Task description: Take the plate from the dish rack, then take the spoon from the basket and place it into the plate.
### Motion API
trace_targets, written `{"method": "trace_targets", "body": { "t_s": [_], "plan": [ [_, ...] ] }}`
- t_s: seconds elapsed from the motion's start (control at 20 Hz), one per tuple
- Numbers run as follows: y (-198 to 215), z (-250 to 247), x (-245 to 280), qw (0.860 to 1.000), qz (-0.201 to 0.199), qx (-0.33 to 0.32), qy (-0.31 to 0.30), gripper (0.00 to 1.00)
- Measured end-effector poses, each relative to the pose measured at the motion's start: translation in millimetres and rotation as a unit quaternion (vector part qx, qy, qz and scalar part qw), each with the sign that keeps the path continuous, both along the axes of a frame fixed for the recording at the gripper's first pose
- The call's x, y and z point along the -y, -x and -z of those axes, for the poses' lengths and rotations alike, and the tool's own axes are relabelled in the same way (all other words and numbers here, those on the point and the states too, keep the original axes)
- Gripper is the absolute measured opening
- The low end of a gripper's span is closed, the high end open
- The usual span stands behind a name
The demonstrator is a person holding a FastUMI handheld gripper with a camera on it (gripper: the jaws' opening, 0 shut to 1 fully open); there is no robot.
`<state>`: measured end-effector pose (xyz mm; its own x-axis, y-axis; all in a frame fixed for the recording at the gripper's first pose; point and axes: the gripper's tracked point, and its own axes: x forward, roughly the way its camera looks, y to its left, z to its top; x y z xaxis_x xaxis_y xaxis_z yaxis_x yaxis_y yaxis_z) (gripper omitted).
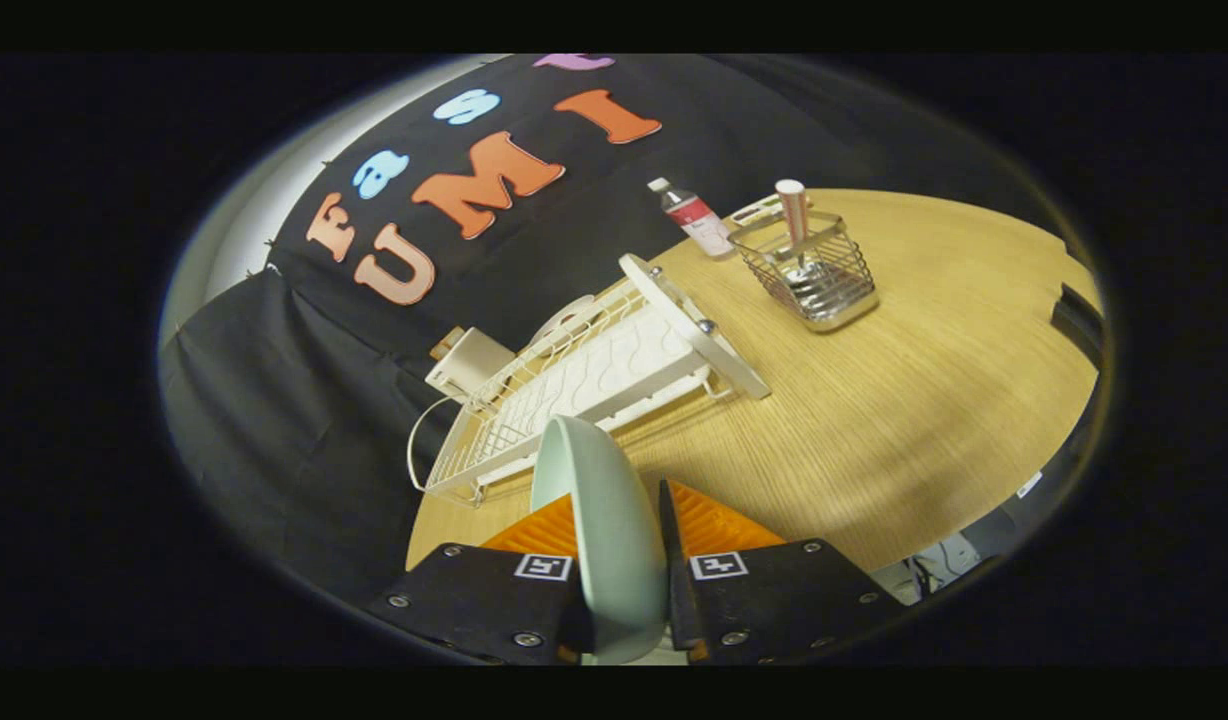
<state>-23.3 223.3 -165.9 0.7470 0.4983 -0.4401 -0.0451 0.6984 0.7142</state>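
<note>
**Plate gripped edge-on above the bench**

Wooden bench (924,400) carrying a white dish rack (594,380) just beyond the fingers. Pale green plate (604,520), held on edge, with both fingers of the gripper (619,545) pressing its rim. Wire basket (809,270) farther off, containing the spoon (794,215) upright; small bottle (696,220) beside it.

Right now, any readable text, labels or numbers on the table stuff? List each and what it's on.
None readable.
bottle: a label band, print too small and blurred to read.
gripper, shut on the plate: square coded markers on its fingers, patterns, not words.
dish rack, basket and the spoon in it: no print visible.
</note>
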Motion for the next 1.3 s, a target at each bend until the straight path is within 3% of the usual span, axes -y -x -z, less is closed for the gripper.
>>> {"method": "trace_targets", "body": {
  "t_s": [0.35, 0.45, 0.7, 0.85, 1.0, 1.2, 1.3],
  "plan": [
    [-9.6, 23.2, -1.1, 0.998, 0.029, -0.036, -0.037, 0.29],
    [-9.7, 32.0, 1.9, 0.998, 0.028, -0.044, -0.016, 0.3],
    [-21.0, 35.9, 24.6, 0.998, 0.05, -0.037, 0.017, 0.49],
    [-34.3, 34.6, 53.2, 0.994, 0.075, -0.009, 0.078, 0.62],
    [-41.4, 27.4, 87.1, 0.983, 0.099, 0.027, 0.151, 0.82],
    [-50.0, -3.7, 115.8, 0.968, 0.112, 0.081, 0.21, 0.97],
    [-53.9, -19.8, 128.4, 0.959, 0.119, 0.107, 0.232, 0.99]
  ]
}}
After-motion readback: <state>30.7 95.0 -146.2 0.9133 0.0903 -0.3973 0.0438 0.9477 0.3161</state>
